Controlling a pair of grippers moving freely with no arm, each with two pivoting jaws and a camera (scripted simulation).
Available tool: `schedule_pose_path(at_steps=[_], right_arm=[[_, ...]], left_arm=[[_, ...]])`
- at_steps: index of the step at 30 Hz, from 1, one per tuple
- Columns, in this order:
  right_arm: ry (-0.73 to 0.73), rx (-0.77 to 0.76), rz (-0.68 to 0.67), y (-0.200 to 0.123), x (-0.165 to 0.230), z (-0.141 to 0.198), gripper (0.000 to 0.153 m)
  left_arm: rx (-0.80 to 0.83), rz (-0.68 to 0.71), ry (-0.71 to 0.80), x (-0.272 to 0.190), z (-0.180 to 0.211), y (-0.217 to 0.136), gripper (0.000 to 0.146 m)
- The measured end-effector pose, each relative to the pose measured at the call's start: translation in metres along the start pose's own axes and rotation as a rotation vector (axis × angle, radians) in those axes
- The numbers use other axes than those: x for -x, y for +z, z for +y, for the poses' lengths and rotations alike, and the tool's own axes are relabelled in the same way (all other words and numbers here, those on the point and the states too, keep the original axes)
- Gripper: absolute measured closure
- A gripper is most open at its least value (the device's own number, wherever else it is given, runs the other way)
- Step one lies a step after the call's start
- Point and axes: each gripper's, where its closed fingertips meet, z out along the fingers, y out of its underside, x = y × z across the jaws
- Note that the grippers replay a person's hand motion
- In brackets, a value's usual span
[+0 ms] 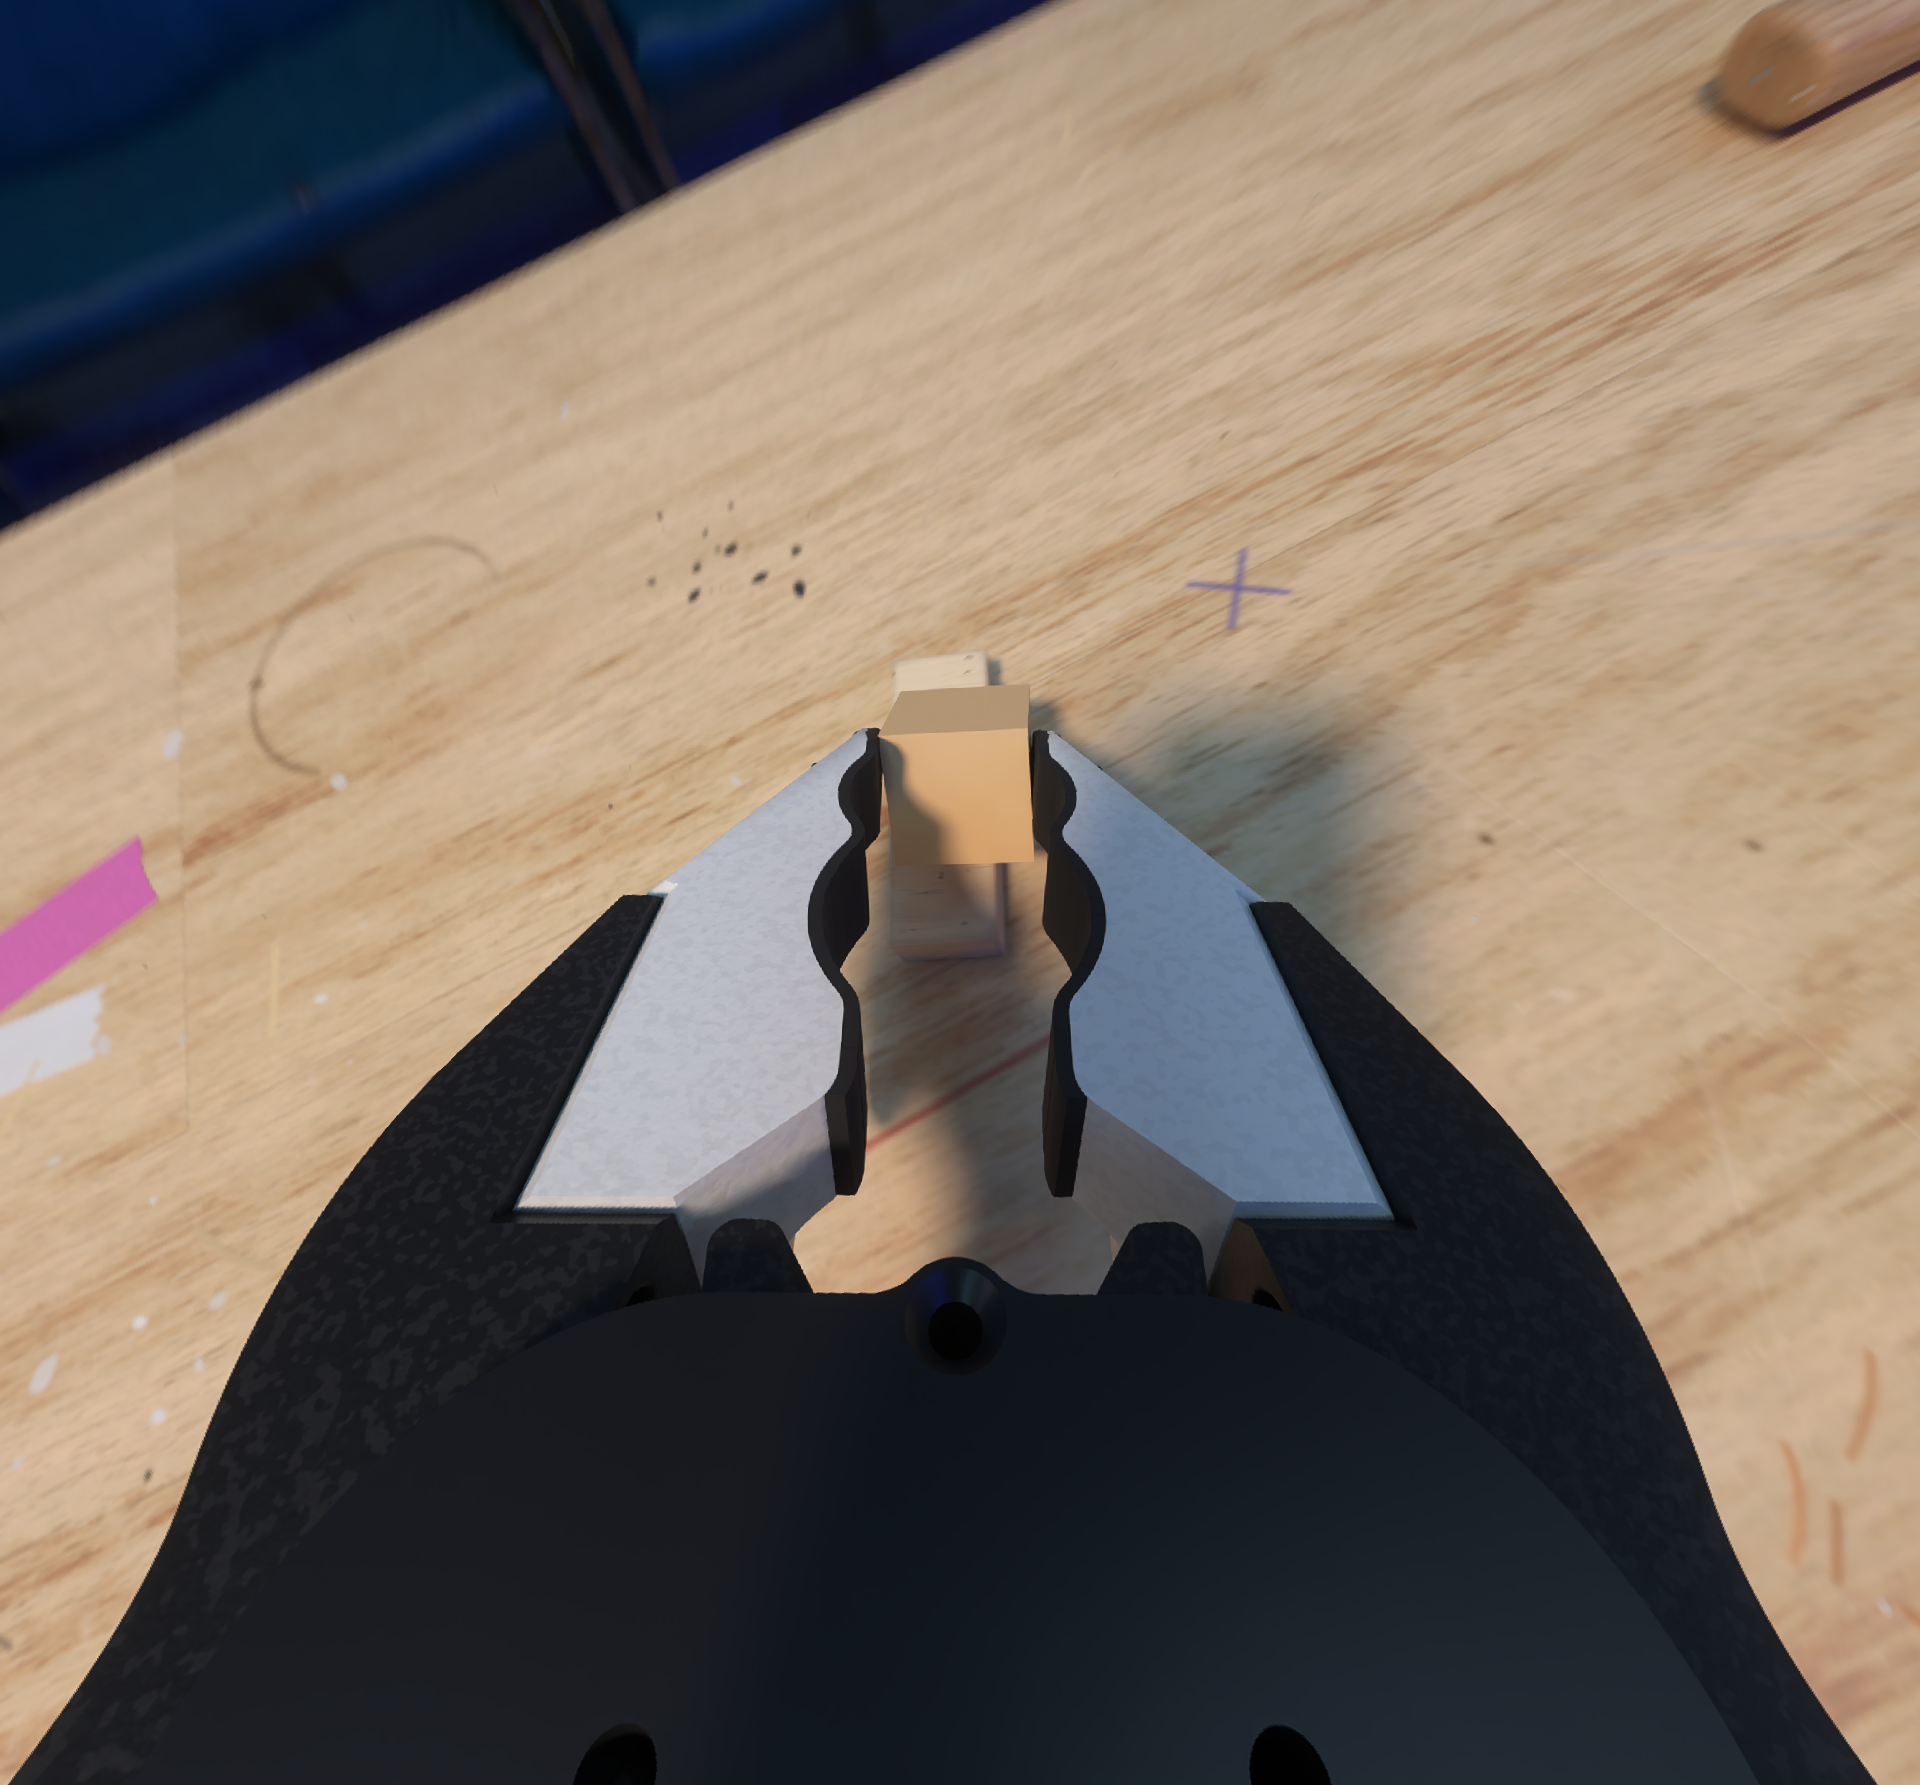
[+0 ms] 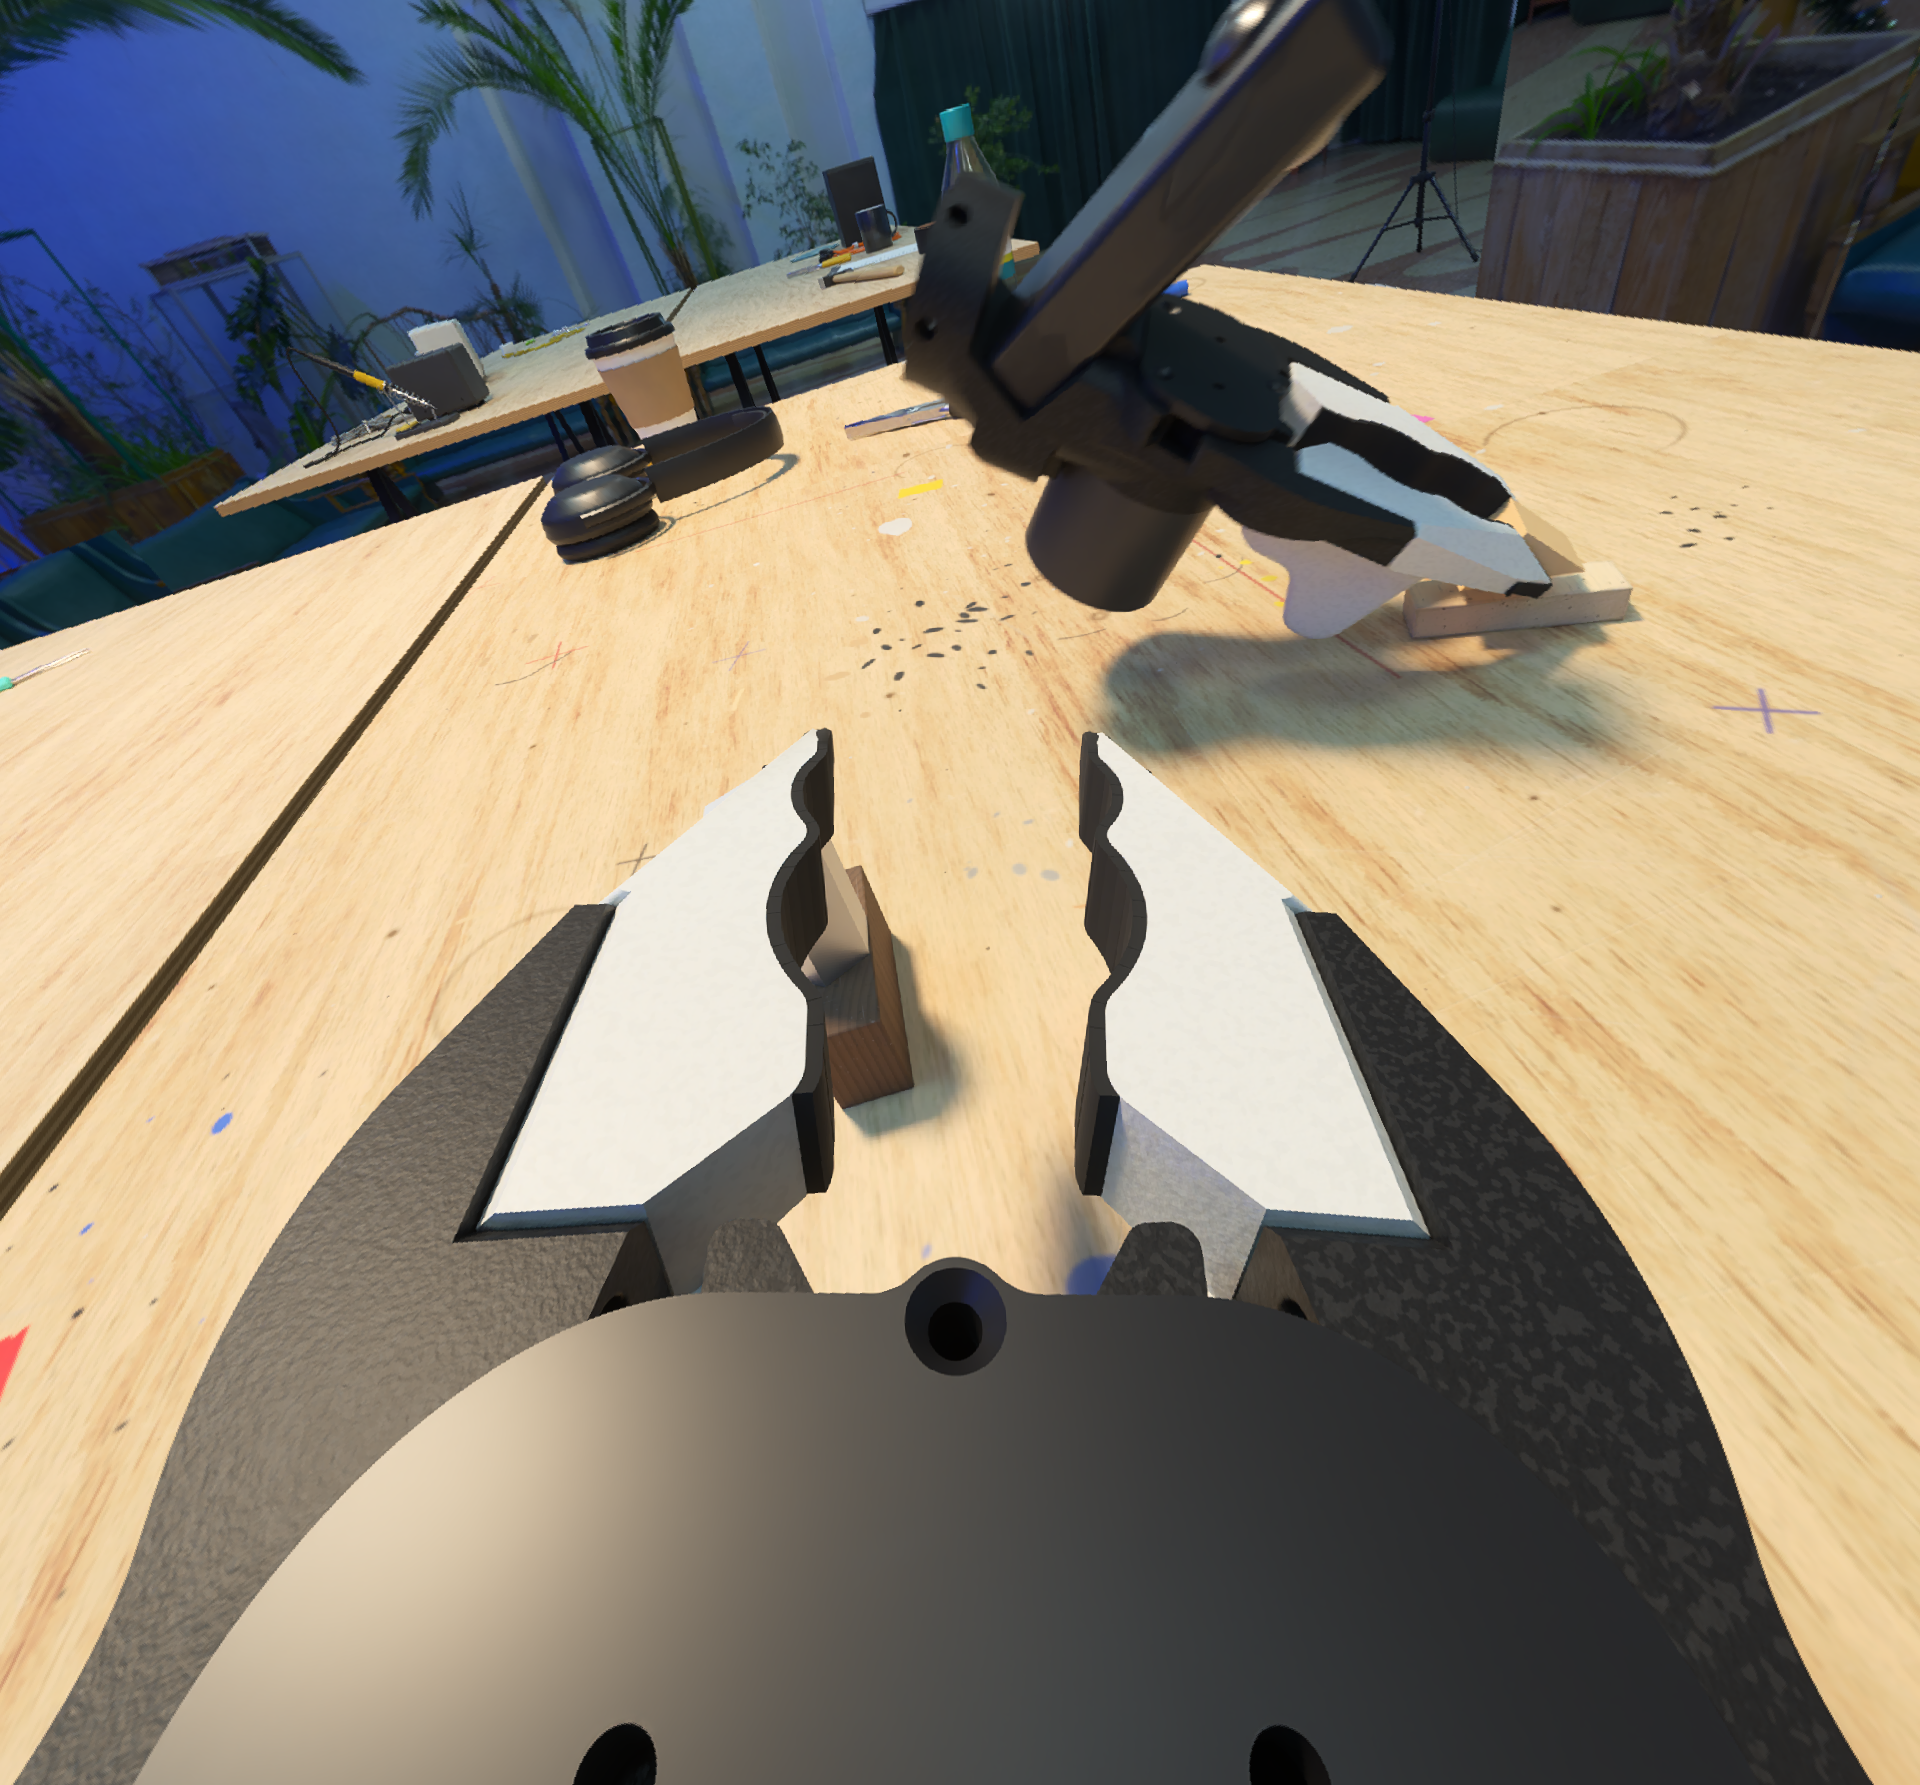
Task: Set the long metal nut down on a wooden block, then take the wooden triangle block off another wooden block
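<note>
While my left tool [image 1: 956, 748] reaches down over the bench [image 1: 1351, 385], its fingers sit either side of the wooden triangle block [image 1: 961, 779], and they look clenched on it or very nearly so; I judge it gripped. The triangle sits on top of a pale flat wooden block [image 1: 945, 914] lying on the bench. I expect the triangle to be light, stiff and smooth, so I would hold its two flat side faces and lift straight up, since the slanted faces could slip out. Nearby are a round wooden handle [image 1: 1818, 52] far off to the upper right, a pencilled cross [image 1: 1236, 589] and strips of pink tape [image 1: 73, 909]; none of these stands in the way

In the right wrist view my right tool [image 2: 956, 748] is released, fingers wide apart and holding nothing. Below its left finger stands a dark wooden block [image 2: 868, 1029] with the long metal nut [image 2: 840, 914] resting on it, so I judge that part done. Farther off the left tool bends over the pale block [image 2: 1527, 605]. Beyond lie black rubber rings [image 2: 603, 499] and a paper cup [image 2: 642, 379], well clear
</note>
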Motion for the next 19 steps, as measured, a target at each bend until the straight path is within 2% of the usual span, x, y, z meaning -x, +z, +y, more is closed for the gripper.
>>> schedule_pose_path(at_steps=[3, 9, 11, 14, 19], right_arm=[[-0.01, -0.005, 0.002, -0.002, 0.002, -0.002, 0.105], [-0.005, -0.021, 0.011, -0.008, 0.004, -0.009, 0.106], [0.018, -0.022, 0.012, -0.01, 0.005, -0.01, 0.106], [0.069, -0.027, 0.008, -0.01, 0.006, -0.012, 0.106], [0.125, -0.058, -0.047, -0.009, 0.018, -0.02, 0.106]], left_arm=[[-0.164, 0.037, 0.043, -0.013, -0.012, -0.025, 0.118], [-0.432, 0.207, 0.054, -0.039, -0.015, -0.095, 0.118], [-0.544, 0.224, 0.142, -0.046, -0.014, -0.123, 0.118], [-0.625, 0.162, 0.32, -0.058, -0.015, -0.16, 0.118], [-0.669, 0.257, 0.617, -0.116, -0.004, -0.208, 0.118]])
